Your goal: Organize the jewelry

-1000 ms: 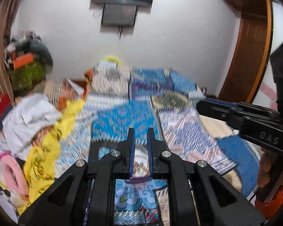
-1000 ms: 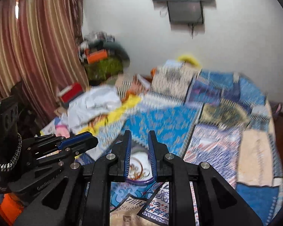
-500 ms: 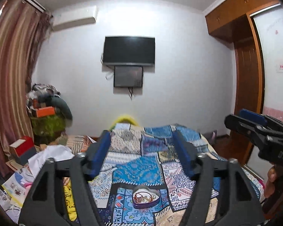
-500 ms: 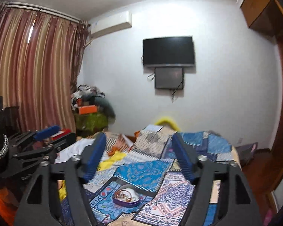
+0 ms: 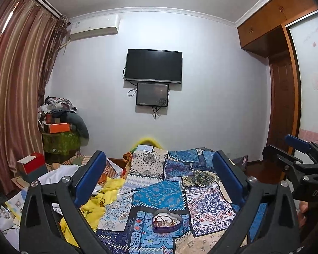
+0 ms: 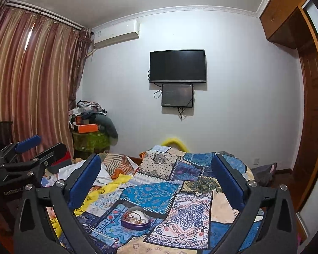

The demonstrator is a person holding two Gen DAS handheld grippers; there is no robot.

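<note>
Both grippers, left (image 5: 159, 182) and right (image 6: 156, 182), spread wide, empty, raised. Jewelry (image 5: 166, 222) sits in heart tin (image 5: 167, 228) below, ahead; stage indeterminate.

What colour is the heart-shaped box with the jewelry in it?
Purple outside, pale inside. The heart-shaped box shows best in the left wrist view.

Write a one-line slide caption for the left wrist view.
Open left gripper above a heart-shaped tin of jewelry on a patchwork bedspread.
</note>
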